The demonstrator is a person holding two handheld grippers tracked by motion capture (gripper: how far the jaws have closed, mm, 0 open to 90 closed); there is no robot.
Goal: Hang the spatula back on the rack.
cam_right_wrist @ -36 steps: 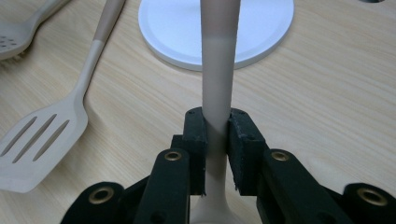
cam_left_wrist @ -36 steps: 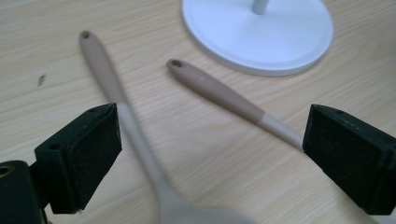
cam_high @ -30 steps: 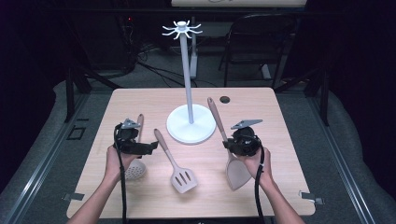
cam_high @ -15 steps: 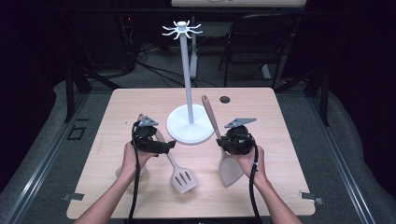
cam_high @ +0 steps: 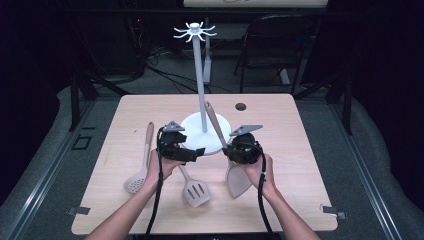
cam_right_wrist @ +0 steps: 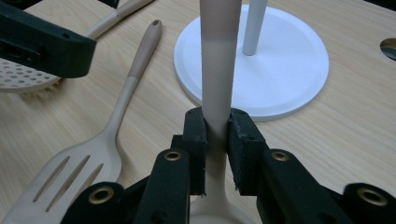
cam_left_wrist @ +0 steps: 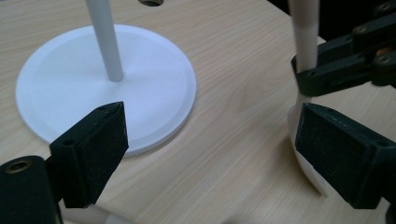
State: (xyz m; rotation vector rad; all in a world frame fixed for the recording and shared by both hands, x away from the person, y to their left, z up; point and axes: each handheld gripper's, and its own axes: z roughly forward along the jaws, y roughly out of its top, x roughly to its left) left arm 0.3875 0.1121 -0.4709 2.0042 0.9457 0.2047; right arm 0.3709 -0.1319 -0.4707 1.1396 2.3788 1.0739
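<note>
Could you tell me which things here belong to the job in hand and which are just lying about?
In the job: spatula, clamped in the right gripper; open left gripper; hook stand.
Lying about: slotted turner, skimmer.

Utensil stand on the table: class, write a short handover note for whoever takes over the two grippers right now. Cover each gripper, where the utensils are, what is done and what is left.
Right gripper: shut on the handle of the solid spatula, its blade low over the table, handle tilted toward the stand.
Left gripper: open, nothing between the jaws, which have just been closing a little; it sits beside the stand base, facing the right gripper.
Slotted spatula and skimmer lie flat on the table.
Stand hooks: nothing hung yet.
Done: solid spatula gripped.
Left: probably hang it on a hook, then the other two utensils.
</note>
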